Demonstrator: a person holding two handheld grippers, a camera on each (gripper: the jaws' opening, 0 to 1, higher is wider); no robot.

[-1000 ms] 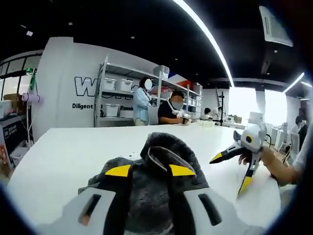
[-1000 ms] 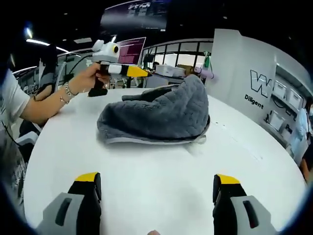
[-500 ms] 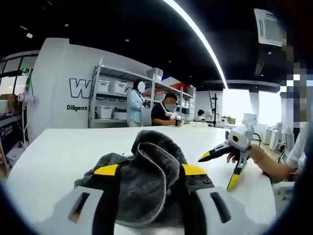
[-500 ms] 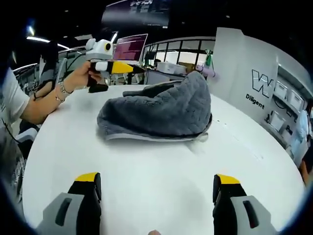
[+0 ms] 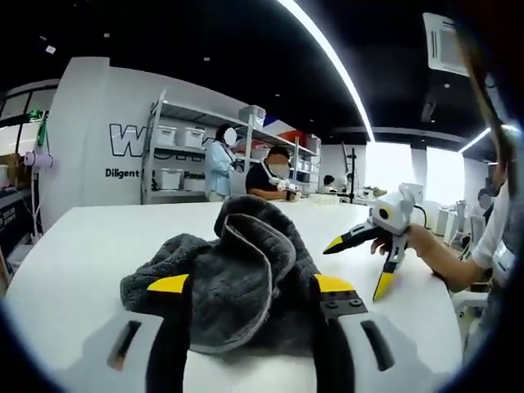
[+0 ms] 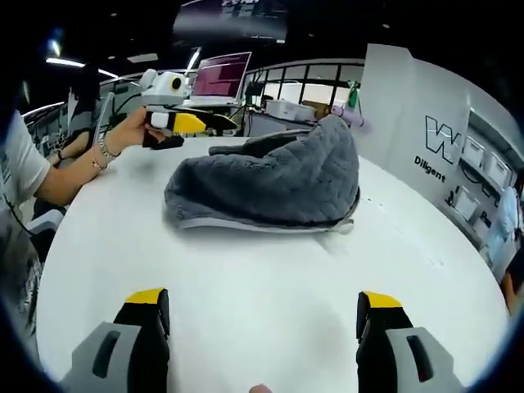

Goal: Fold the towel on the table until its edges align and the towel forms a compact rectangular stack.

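Note:
A grey quilted towel (image 5: 237,274) lies crumpled in a heap on the white table (image 5: 74,237), one hemmed edge curling up on top. My left gripper (image 5: 250,285) is open just short of it, its yellow-tipped jaws spread wide with nothing held. In the right gripper view the towel (image 6: 266,184) humps up mid-table (image 6: 270,262), and the left gripper (image 6: 192,123) hovers beyond its far left end, clear of the cloth. My right gripper (image 6: 262,299) stands open well back from the towel. It also shows at the right of the left gripper view, the right gripper (image 5: 359,265) held open above the table.
Metal shelving with white bins (image 5: 176,155) stands by the far wall, with people (image 5: 217,164) at a bench beside it. A monitor (image 6: 221,82) sits beyond the table's far side. A person's forearm (image 6: 57,176) reaches in along the left edge.
My left gripper has drawn back a little from the towel and its jaws have spread wider. The towel's shape and my right gripper look the same.

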